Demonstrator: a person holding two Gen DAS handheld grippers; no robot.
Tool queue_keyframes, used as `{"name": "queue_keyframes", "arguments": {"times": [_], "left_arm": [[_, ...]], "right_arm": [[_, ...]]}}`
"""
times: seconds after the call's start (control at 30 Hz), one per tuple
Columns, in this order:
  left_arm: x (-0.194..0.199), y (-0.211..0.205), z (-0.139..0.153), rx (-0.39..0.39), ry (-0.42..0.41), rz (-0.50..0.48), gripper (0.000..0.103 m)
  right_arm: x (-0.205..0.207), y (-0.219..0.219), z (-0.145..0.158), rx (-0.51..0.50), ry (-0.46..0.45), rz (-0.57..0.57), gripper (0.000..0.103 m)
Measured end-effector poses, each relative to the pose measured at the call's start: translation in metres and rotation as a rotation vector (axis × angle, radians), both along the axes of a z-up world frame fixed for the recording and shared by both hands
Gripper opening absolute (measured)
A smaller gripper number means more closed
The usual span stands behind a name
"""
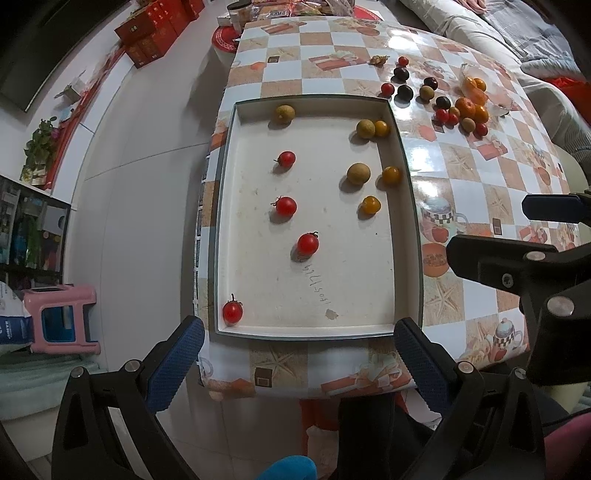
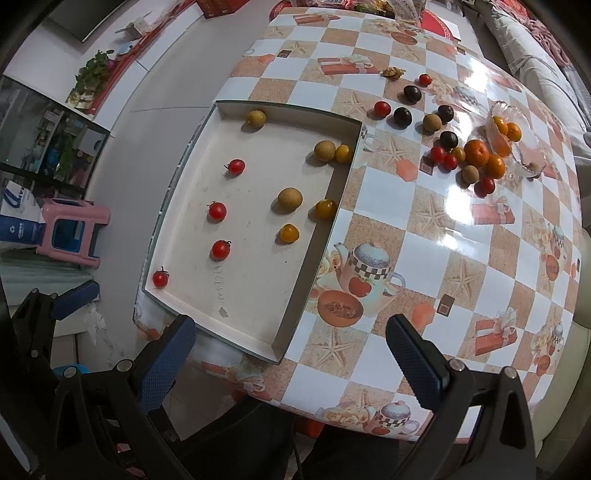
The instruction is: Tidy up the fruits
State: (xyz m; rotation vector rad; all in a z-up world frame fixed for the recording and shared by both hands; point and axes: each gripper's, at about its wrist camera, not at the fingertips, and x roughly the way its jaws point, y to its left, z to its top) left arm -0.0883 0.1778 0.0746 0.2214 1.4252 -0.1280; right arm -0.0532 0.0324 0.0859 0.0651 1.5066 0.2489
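A white shallow tray [image 1: 410, 206] [image 2: 314, 254] lies at the table's near left. In it are several cherry tomatoes [image 1: 307, 243] [image 2: 220, 249] on the left, three brown longans [image 1: 358, 173] [image 2: 290, 198] and three small orange fruits [image 1: 371, 205] [image 2: 289, 233] on the right. A loose pile of fruit [image 1: 465, 107] [image 2: 476, 152] lies on the table beyond the tray: tomatoes, dark plums, longans, oranges. My left gripper [image 1: 299, 363] is open and empty, held back from the tray's near edge. My right gripper [image 2: 291, 358] is open and empty over the tray's near right corner.
A glass bowl [image 2: 524, 147] with small oranges stands at the far right by the pile. The table carries a checkered orange-and-white cloth [image 2: 443, 229]. A pink stool [image 1: 62, 317] stands on the floor at the left. Red boxes [image 1: 151, 33] lie beyond.
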Motion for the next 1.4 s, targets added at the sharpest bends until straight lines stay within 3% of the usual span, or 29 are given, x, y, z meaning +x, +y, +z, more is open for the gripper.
{"name": "queue_keyframes", "arguments": {"times": [0.77,1.4], "left_arm": [[0.002,-0.008,-0.002,-0.002,0.01,-0.02,0.103],[0.002,-0.004,-0.001,-0.011,-0.007,-0.015,0.103]], "right_arm": [[0.0,0.001,-0.001,-0.028,-0.004,-0.004,0.103],[0.001,0.018,-0.003,-0.072,-0.015,0.058,0.103]]}}
